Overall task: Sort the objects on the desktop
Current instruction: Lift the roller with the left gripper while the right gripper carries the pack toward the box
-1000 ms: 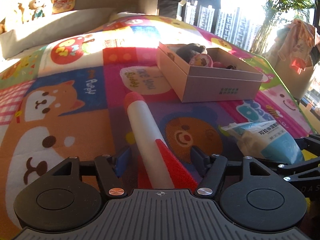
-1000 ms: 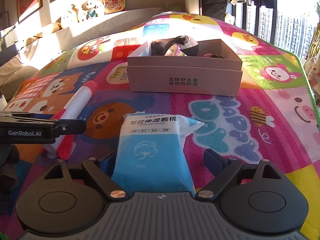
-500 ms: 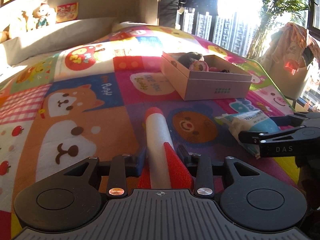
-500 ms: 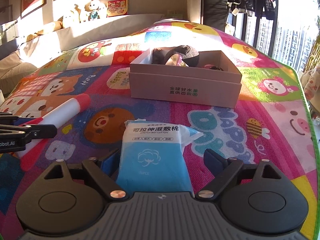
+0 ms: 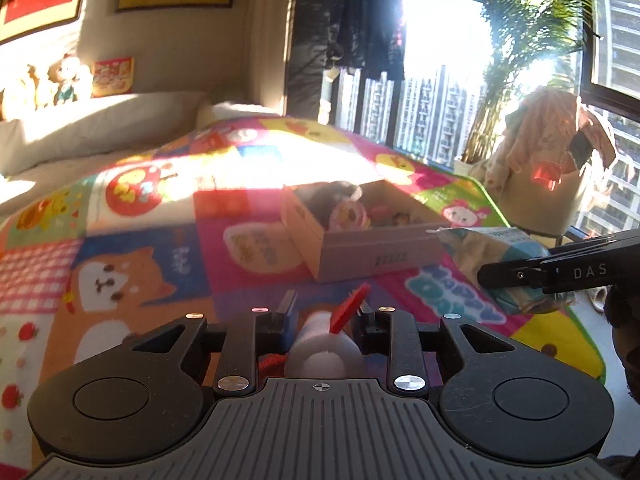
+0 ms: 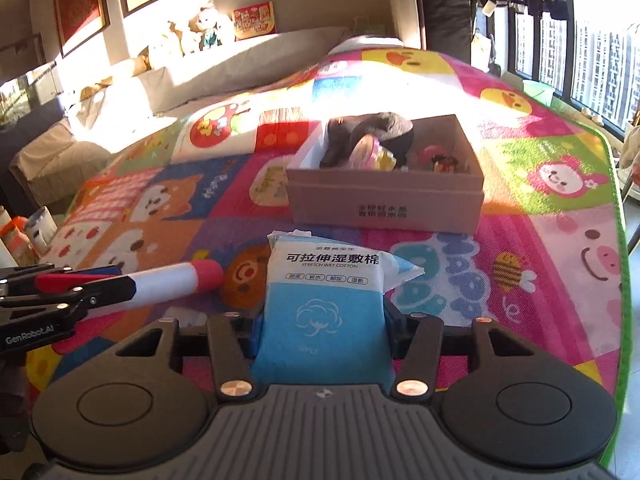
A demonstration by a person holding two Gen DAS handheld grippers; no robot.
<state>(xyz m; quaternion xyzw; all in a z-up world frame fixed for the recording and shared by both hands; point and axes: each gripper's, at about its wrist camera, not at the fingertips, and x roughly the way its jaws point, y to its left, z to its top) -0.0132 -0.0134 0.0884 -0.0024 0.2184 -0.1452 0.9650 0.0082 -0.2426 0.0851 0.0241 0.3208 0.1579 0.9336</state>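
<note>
Both your claws just closed and lifted: left claw clamps the red-and-white roller, right claw the cotton pack, so head for the box.

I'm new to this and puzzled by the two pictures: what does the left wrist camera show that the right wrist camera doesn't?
Left only: a palm plant and a cloth-draped chair by the window.
Right only: the printed front of the blue wet cotton pack and the foam rocket seen side-on.
Both: the cardboard box of toys on the cartoon mat, with each gripper's jaws clamped on its item.
</note>
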